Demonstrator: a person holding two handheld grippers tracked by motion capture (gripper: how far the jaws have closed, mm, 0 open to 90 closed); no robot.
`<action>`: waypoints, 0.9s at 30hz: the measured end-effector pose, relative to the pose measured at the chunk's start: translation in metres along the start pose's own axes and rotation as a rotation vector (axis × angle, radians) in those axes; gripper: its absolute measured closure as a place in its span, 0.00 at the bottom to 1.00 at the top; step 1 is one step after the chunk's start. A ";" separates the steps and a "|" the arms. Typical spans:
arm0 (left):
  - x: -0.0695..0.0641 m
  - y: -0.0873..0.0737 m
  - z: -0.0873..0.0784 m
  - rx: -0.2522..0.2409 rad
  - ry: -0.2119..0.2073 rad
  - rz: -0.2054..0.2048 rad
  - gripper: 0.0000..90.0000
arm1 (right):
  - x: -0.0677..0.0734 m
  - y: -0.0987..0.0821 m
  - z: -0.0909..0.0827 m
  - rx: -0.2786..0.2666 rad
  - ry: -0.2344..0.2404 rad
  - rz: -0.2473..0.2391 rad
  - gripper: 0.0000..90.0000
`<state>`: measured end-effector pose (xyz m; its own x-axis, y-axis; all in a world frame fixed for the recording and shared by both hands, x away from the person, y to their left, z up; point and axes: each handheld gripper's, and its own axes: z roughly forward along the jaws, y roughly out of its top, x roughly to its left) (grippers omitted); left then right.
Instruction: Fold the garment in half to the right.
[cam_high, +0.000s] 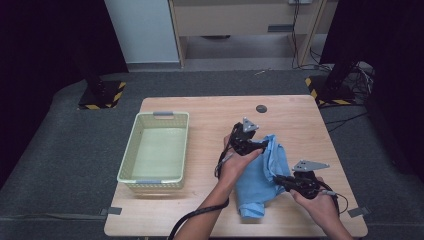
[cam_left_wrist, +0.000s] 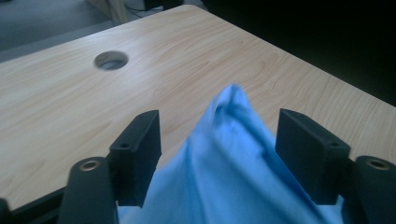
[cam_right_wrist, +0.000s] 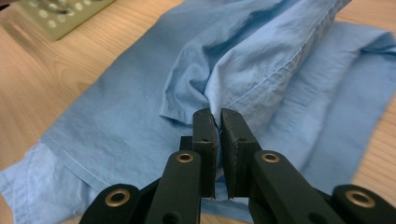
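High view showed a blue cloth (cam_high: 260, 175) lying rumpled on the wooden table (cam_high: 210, 110), right of a pale green basket (cam_high: 156, 150), with both grippers at it. At the cloth's far edge the left gripper (cam_high: 255, 144) had its jaws apart; in the left gripper view a peak of the cloth (cam_left_wrist: 231, 154) stood up in the gap, and neither pad looked to press on it, though the fabric ran close by both. The right gripper (cam_high: 278, 179) was at the cloth's near right side, and the right gripper view showed its jaws nearly together, pinching a thin fold of the hem (cam_right_wrist: 218, 122) between the pads (cam_right_wrist: 205, 135). A round hole (cam_left_wrist: 111, 60) sat in the tabletop beyond the left gripper.
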<state>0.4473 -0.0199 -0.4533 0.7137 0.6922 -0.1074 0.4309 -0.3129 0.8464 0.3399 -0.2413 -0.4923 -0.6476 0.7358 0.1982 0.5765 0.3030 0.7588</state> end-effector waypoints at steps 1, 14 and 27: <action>-0.001 -0.006 -0.006 0.001 0.002 0.000 0.31 | -0.001 -0.001 -0.002 -0.004 -0.012 -0.004 0.94; 0.010 -0.071 -0.054 0.011 0.063 -0.039 0.26 | -0.013 -0.023 -0.012 -0.023 -0.062 0.062 0.84; 0.015 -0.102 -0.088 0.052 0.053 -0.004 0.24 | -0.010 -0.026 -0.022 -0.046 -0.098 0.063 0.62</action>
<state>0.3650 0.0798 -0.4956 0.6822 0.7265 -0.0822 0.4630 -0.3423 0.8176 0.3209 -0.2701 -0.5004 -0.5579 0.8086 0.1867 0.5898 0.2280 0.7747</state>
